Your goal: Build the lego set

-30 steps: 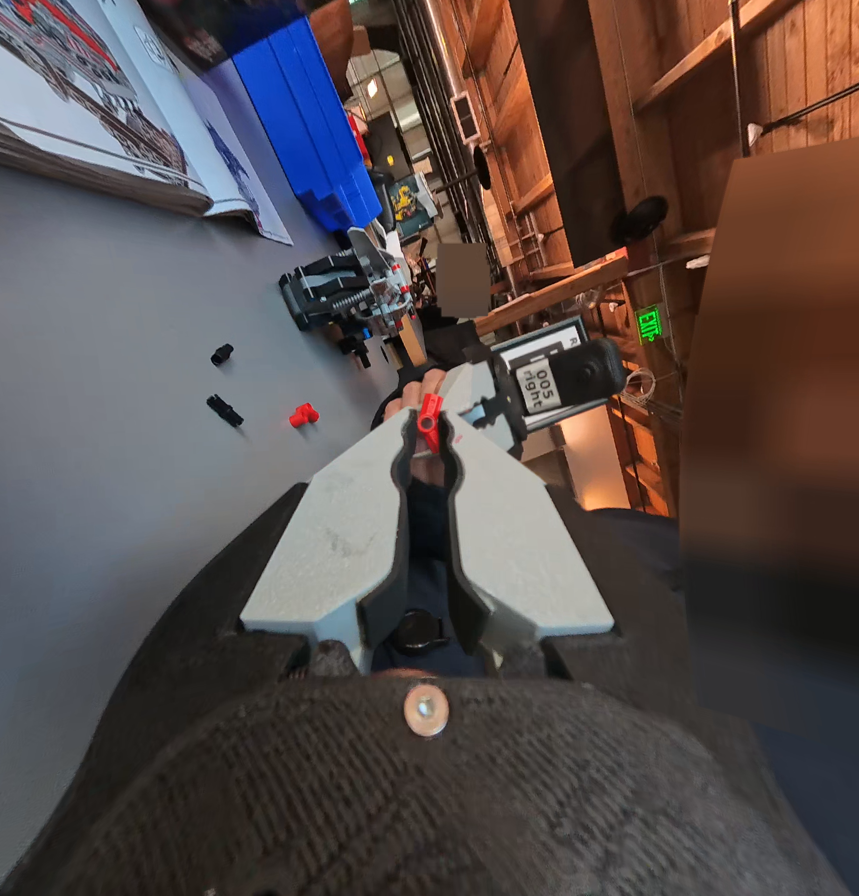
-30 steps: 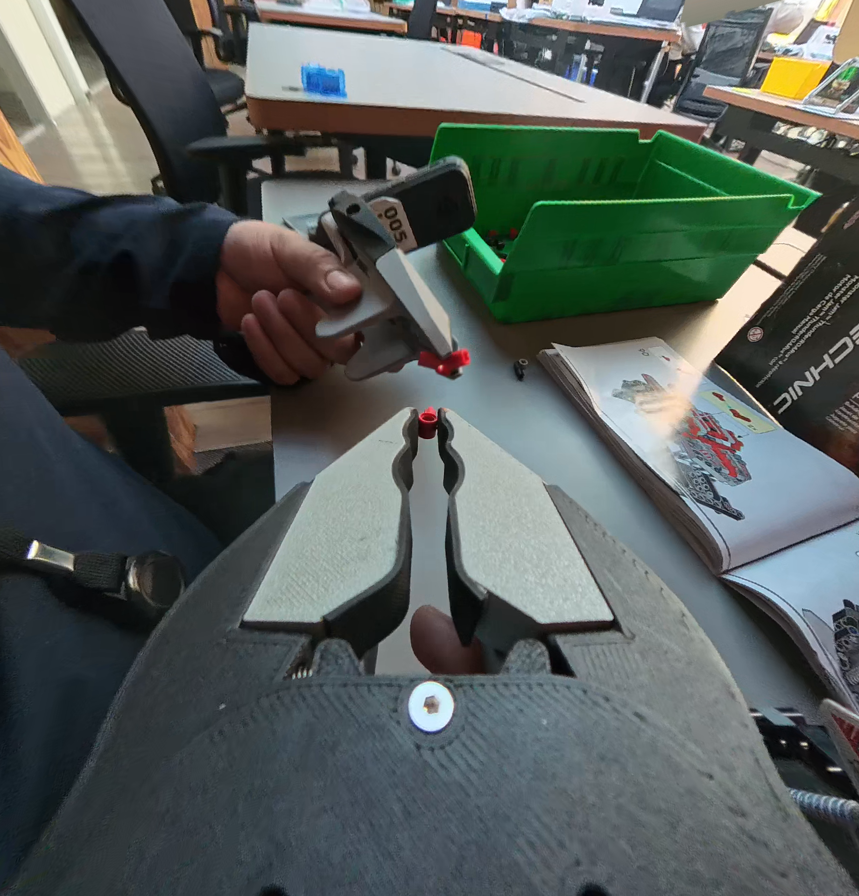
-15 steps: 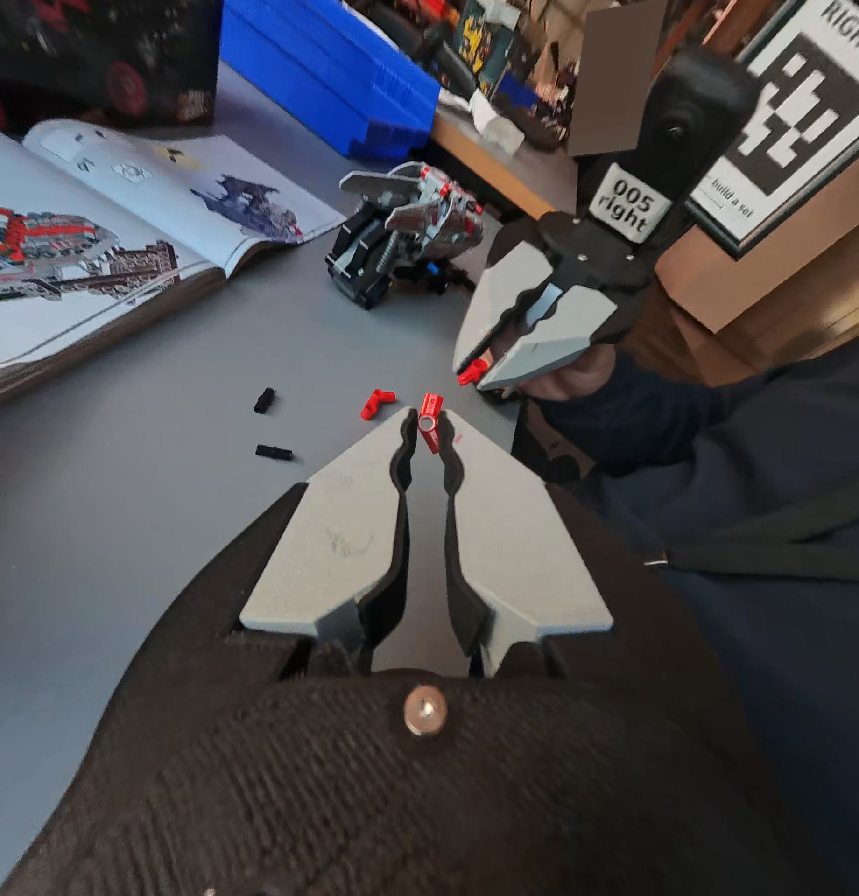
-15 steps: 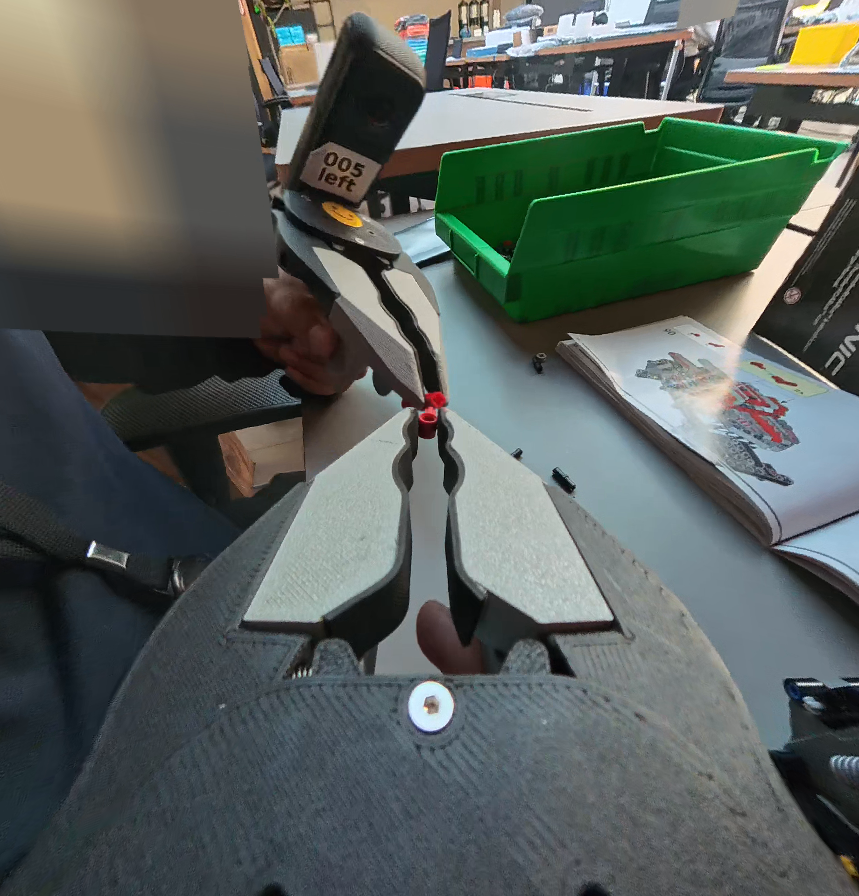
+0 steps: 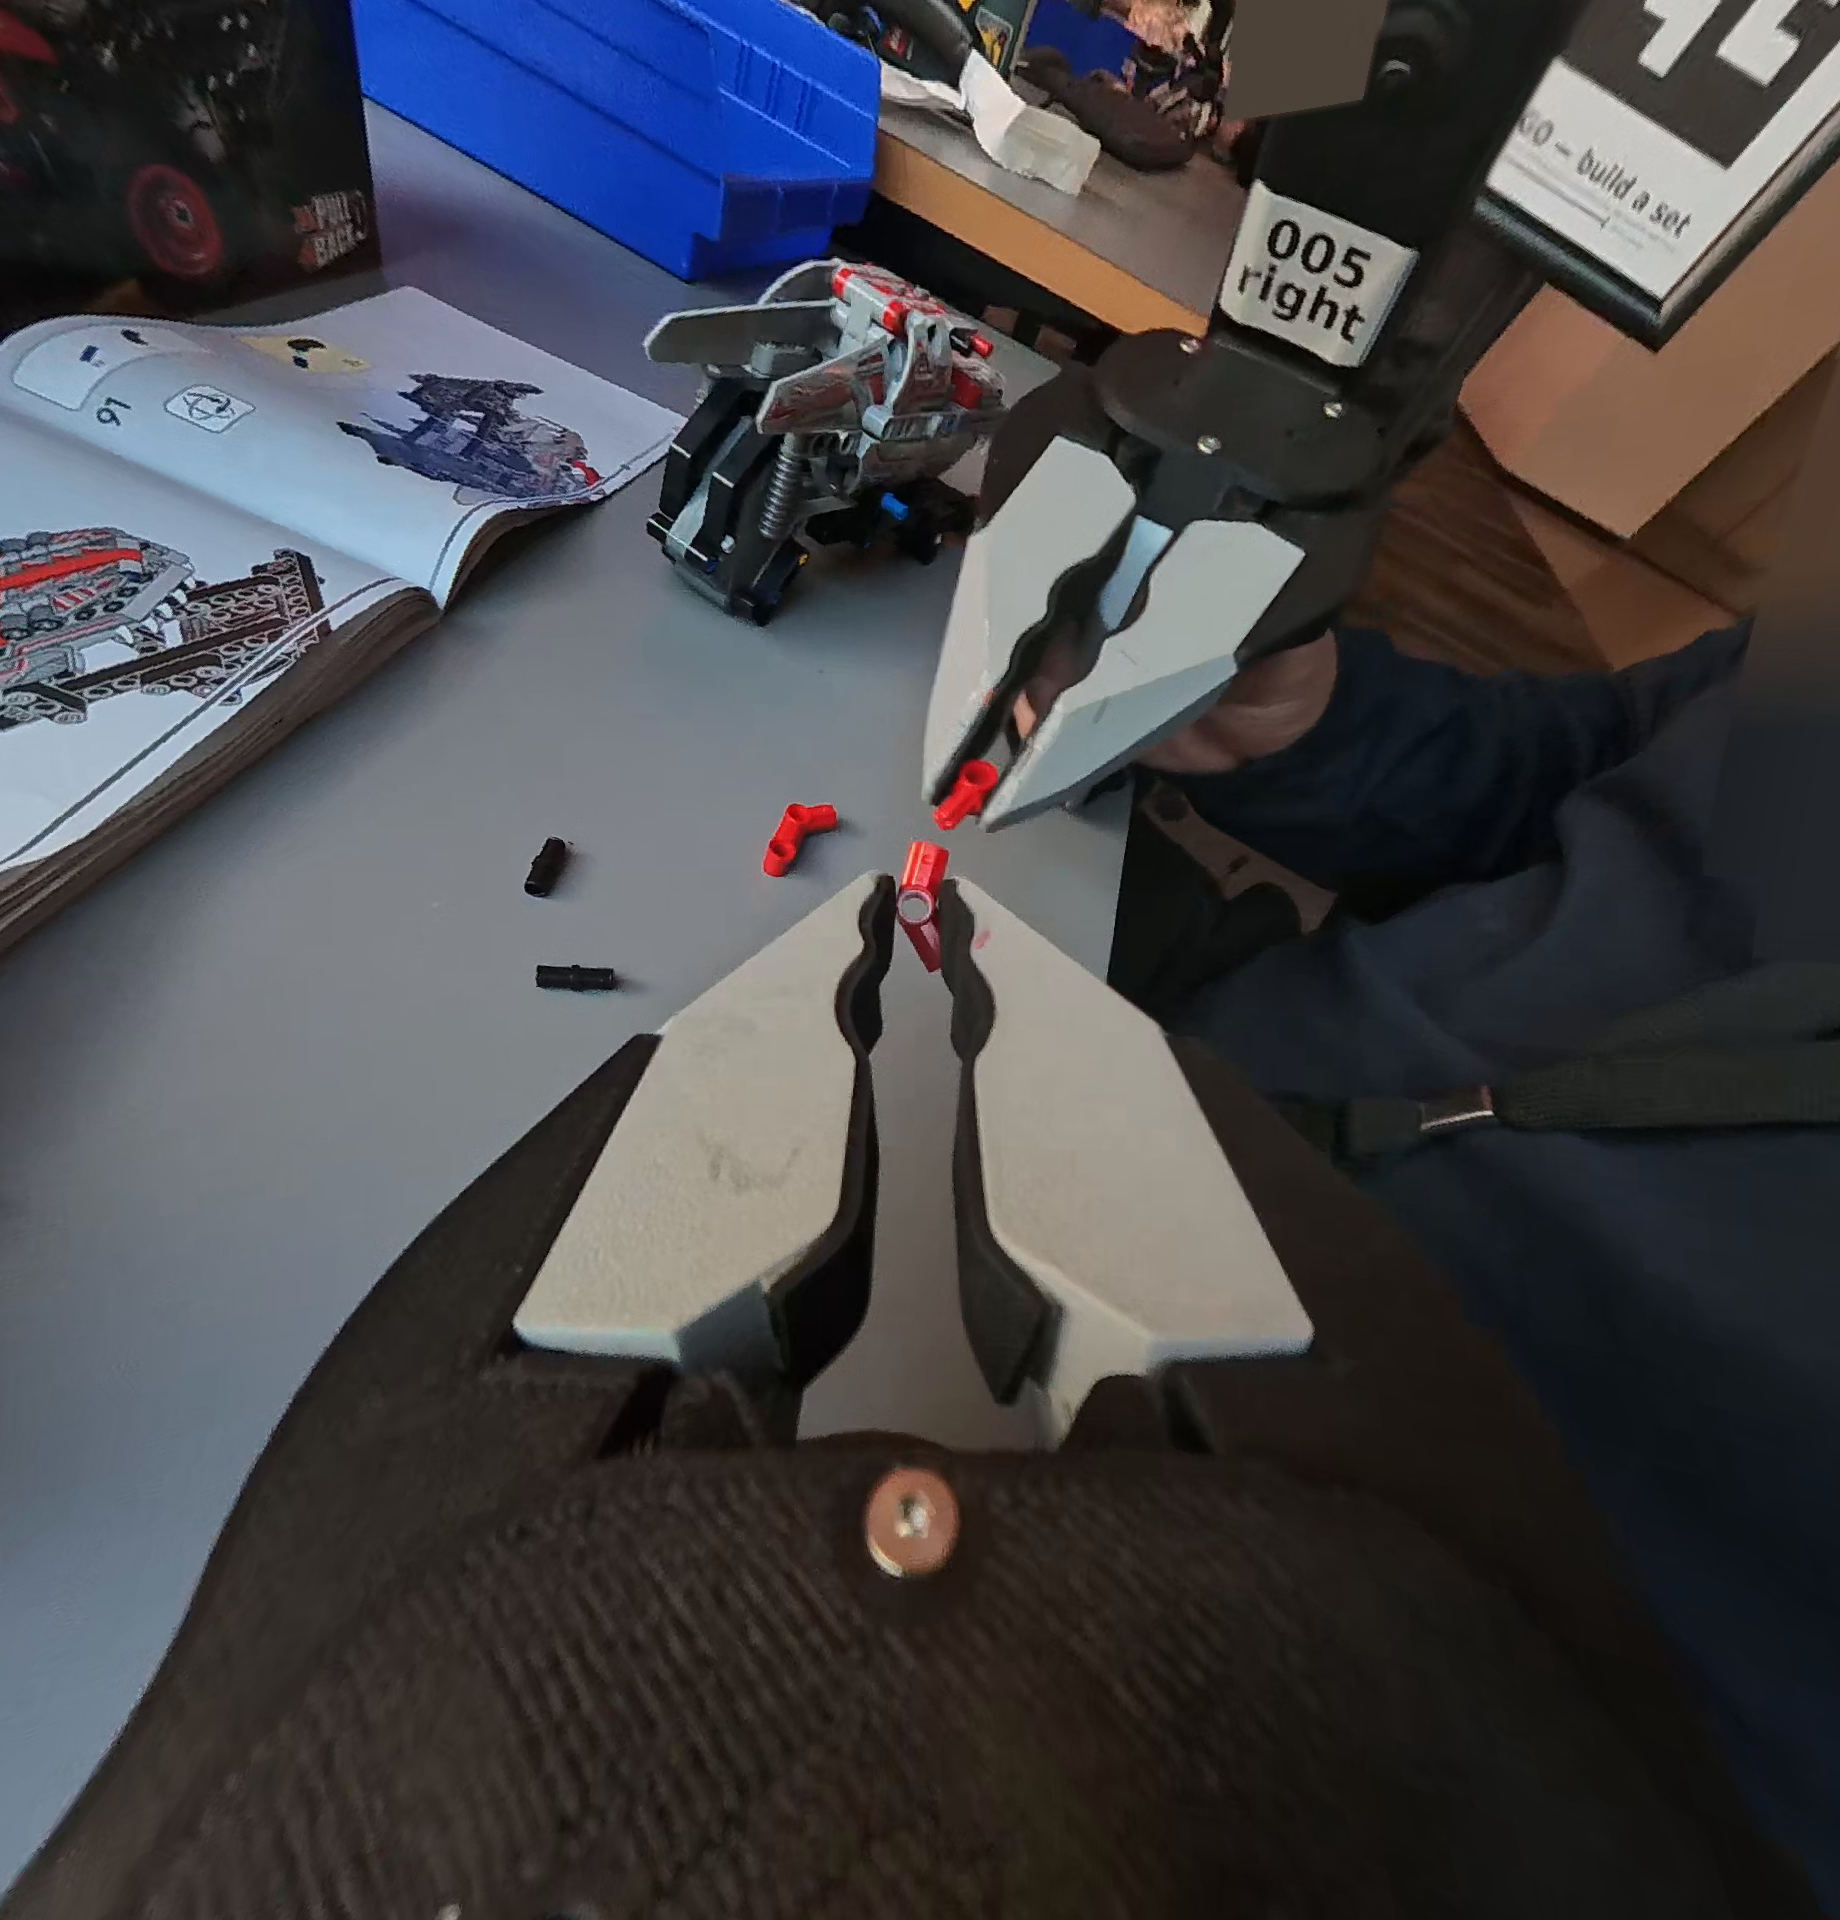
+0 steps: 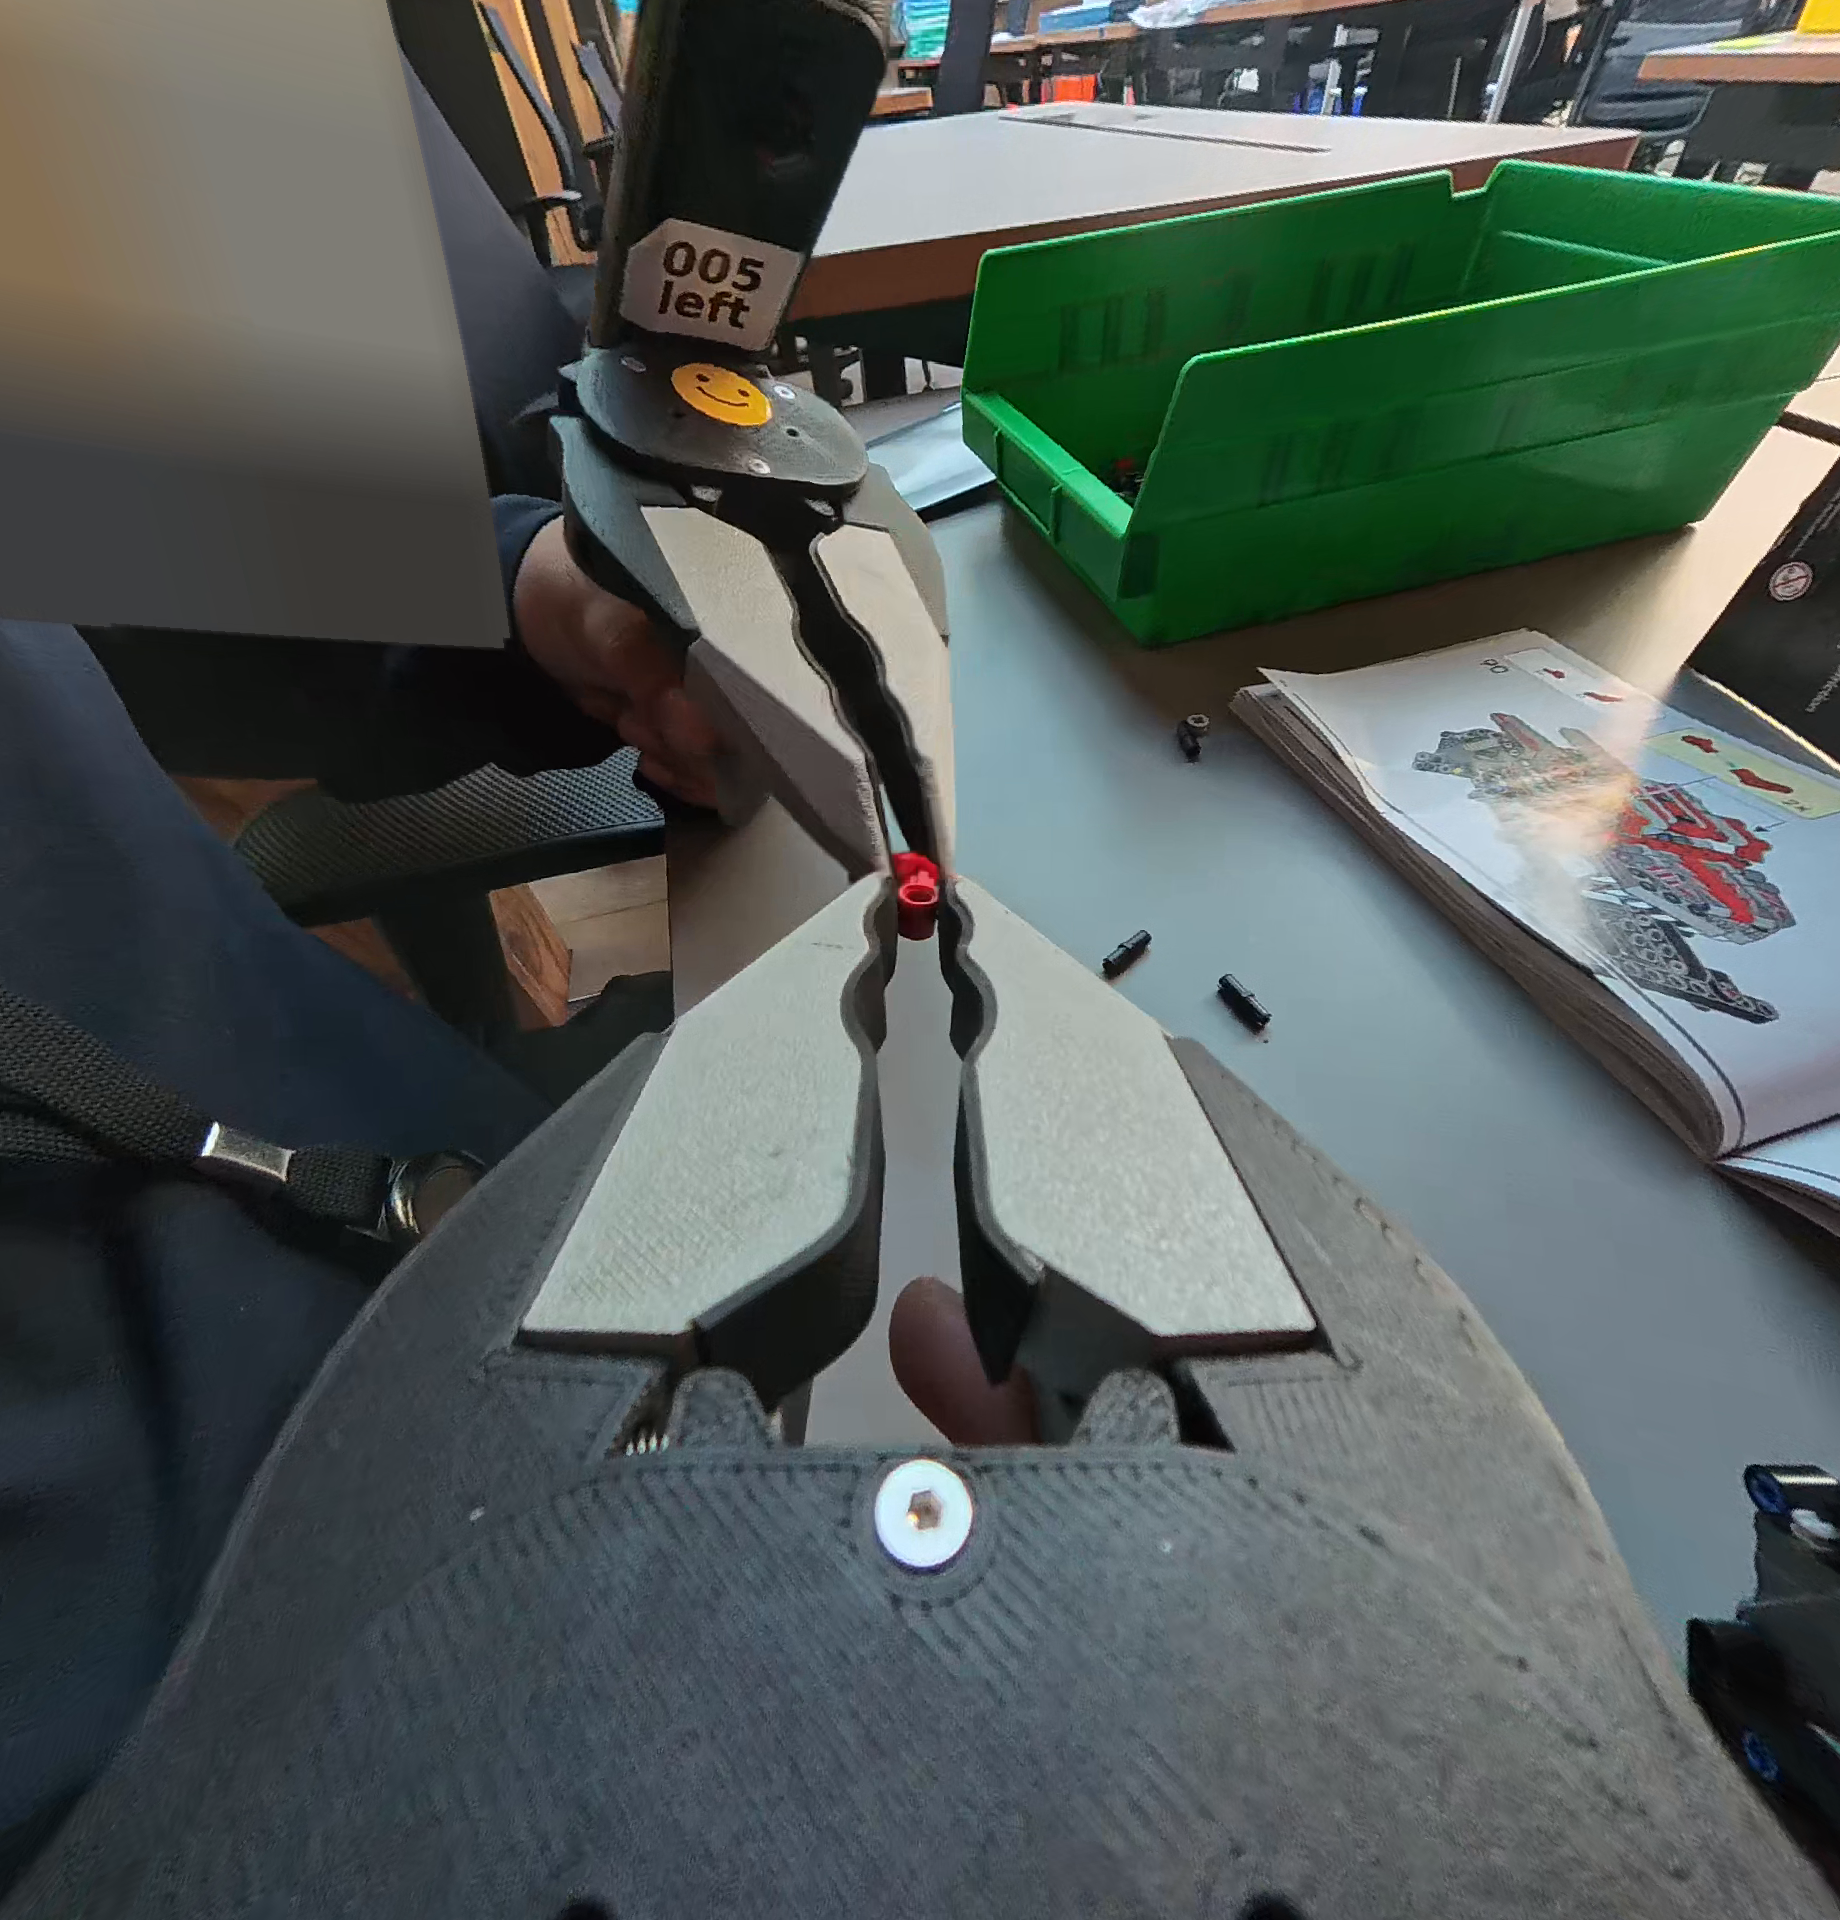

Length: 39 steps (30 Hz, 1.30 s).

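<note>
We hold the left tool (image 5: 914,891) closed on a small red connector (image 5: 920,902), its tips pinching the piece just above the grey counter (image 5: 272,1091). Our right tool (image 5: 973,805) comes in from the opposite side, also clamped on a small red peg (image 5: 966,792), and the two red pieces sit tip to tip, very near each other; from the right wrist view they look touching, the red peg (image 6: 916,906) right below the left tool (image 6: 911,862), though we cannot tell whether they are joined. On the counter just beside the tips lies a loose red bent piece (image 5: 796,834), and farther left two black pins (image 5: 545,865) (image 5: 575,977) lie apart. Behind them stands the partly built grey and black model (image 5: 822,436), next to the open instruction booklet (image 5: 220,540). A blue bin (image 5: 635,114) sits at the back, and a green bin (image 6: 1415,395) shows beyond the booklet in the right wrist view.
</note>
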Available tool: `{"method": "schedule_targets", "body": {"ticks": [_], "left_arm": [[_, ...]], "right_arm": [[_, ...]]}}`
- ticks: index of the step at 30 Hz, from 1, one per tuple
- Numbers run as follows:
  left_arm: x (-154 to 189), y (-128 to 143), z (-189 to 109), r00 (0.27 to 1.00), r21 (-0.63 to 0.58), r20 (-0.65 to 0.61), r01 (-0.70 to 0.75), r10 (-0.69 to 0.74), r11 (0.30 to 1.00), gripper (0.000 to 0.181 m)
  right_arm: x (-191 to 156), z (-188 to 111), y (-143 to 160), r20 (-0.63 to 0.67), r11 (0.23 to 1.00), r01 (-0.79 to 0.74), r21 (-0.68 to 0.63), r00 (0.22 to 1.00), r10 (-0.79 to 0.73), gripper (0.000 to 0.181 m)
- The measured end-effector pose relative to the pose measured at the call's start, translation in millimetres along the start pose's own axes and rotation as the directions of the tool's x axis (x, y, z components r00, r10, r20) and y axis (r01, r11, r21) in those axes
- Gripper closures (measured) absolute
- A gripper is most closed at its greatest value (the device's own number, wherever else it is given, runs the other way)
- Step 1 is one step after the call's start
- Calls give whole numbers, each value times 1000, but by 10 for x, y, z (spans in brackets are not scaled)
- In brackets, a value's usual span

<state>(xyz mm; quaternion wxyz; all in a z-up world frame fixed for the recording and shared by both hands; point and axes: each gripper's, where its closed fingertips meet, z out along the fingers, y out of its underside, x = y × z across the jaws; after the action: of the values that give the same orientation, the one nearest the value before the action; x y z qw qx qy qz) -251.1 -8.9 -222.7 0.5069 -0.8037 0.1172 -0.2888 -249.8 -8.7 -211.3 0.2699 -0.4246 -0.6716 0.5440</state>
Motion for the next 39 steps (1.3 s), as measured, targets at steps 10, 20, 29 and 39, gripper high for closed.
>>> {"method": "schedule_targets", "body": {"ticks": [10, 20, 29, 39], "left_arm": [[82, 30, 15, 992, -26, -20, -126, 125, 992, 176], [138, 139, 46, 971, -100, -42, -236, 233, 966, 176], [159, 266, 93, 944, -187, -48, -329, 326, 926, 177], [211, 353, 101, 942, -236, -112, -335, 317, 912, 178]], "right_arm": [[-78, 7, 43, 53, 999, 28, -28, 998, -26, 176], [-153, 1, 146, 111, 993, 70, -91, 992, -59, 176], [-195, 14, 296, 186, 970, 162, -182, 974, -127, 176], [-271, 73, 400, 262, 944, 243, -225, 948, -181, 176]]}}
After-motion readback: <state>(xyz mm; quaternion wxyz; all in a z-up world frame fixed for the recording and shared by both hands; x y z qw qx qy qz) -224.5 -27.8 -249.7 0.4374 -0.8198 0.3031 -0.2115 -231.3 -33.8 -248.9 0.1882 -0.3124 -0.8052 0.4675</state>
